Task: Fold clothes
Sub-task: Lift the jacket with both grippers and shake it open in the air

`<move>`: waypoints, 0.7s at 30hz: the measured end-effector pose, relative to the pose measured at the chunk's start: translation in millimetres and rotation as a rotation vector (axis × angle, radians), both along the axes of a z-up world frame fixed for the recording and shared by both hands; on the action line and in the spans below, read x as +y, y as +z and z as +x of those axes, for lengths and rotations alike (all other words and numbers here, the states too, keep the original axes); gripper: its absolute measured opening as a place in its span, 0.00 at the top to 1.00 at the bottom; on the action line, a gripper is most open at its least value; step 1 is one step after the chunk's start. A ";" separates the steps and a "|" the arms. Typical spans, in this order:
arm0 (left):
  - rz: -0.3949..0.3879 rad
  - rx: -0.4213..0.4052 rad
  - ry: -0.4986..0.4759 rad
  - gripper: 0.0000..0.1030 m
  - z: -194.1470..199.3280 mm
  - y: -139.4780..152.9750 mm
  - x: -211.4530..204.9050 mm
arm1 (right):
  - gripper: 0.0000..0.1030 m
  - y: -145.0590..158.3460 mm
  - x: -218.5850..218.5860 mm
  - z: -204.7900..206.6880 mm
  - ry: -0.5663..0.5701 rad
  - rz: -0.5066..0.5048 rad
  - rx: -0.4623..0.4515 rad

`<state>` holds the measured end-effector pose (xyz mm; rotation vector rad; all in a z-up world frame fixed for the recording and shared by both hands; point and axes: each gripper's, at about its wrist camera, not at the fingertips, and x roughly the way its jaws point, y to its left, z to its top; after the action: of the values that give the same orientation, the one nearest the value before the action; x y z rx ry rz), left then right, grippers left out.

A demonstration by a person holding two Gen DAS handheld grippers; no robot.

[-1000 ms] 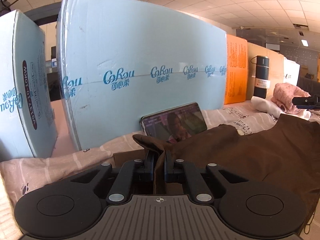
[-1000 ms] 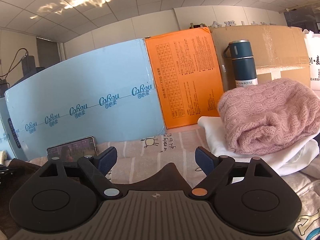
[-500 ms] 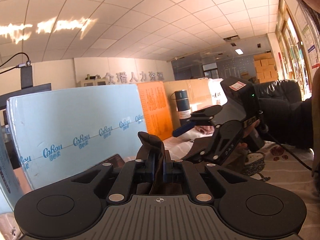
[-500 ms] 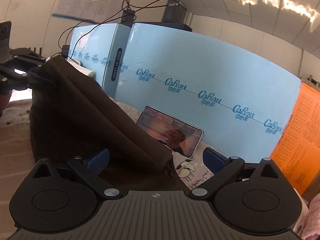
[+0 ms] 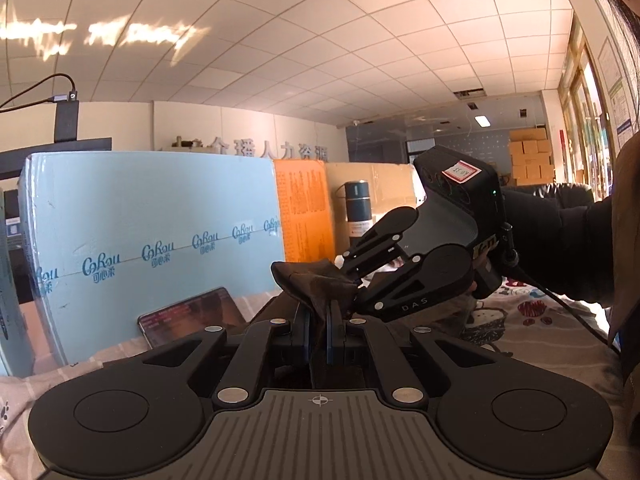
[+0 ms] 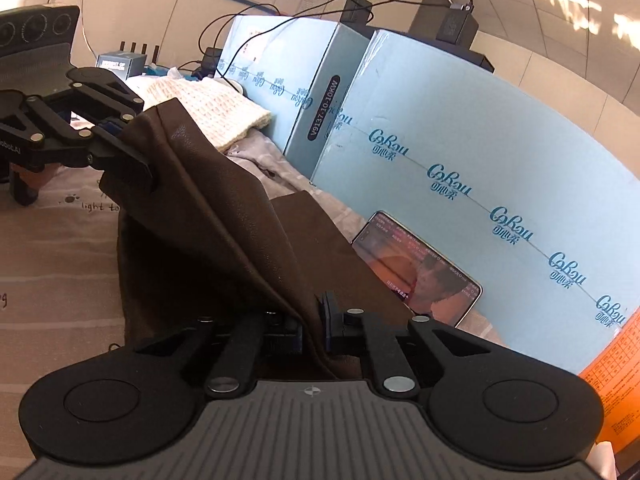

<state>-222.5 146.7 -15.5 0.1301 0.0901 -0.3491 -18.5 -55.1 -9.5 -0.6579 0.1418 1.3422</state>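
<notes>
Since the earlier frame, the right tool [image 6: 316, 326] has clenched on the brown cloth [image 6: 224, 216]; half a second ago its fingers were wide apart with the cloth lying between them. The left tool [image 5: 318, 322] was already gripping the cloth and keeps its grip; the phone [image 5: 188, 314] now shows again just beside it.

Both tools pinch the same cloth. In the left wrist view, a bunched corner [image 5: 316, 280] stands up above the closed fingers, and the right tool [image 5: 354, 280] comes in from the right, with its tips touching that corner. In the right wrist view, the cloth stretches as a tilted sheet from the right tool up to the left tool [image 6: 132, 160], and its lower part rests on the striped bed sheet [image 6: 48, 248]. The phone [image 6: 420, 272] leans against a blue box [image 6: 460, 160]. A cream knit [image 6: 208, 108] lies behind the cloth.
</notes>
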 end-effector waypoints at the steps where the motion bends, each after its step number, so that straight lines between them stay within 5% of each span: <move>1: -0.009 -0.014 -0.007 0.94 -6.9 1.7 -1.3 | 0.93 7.0 -6.1 -8.1 0.006 0.011 -0.010; 8: -0.057 -0.089 -0.070 0.89 -58.8 9.0 -10.3 | 0.94 47.2 -55.1 -81.1 0.042 0.074 -0.111; 14: -0.077 -0.066 -0.099 0.88 -94.1 5.2 -7.1 | 0.95 55.6 -78.9 -159.3 0.152 0.015 -0.177; 21: -0.071 0.030 -0.141 0.83 -134.8 -5.8 -6.3 | 0.95 52.0 -79.8 -215.5 0.324 -0.123 -0.030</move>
<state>-357.4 140.3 -21.3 0.0607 0.0985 -0.4942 -234.0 -134.9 42.5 -0.8299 0.0965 1.6426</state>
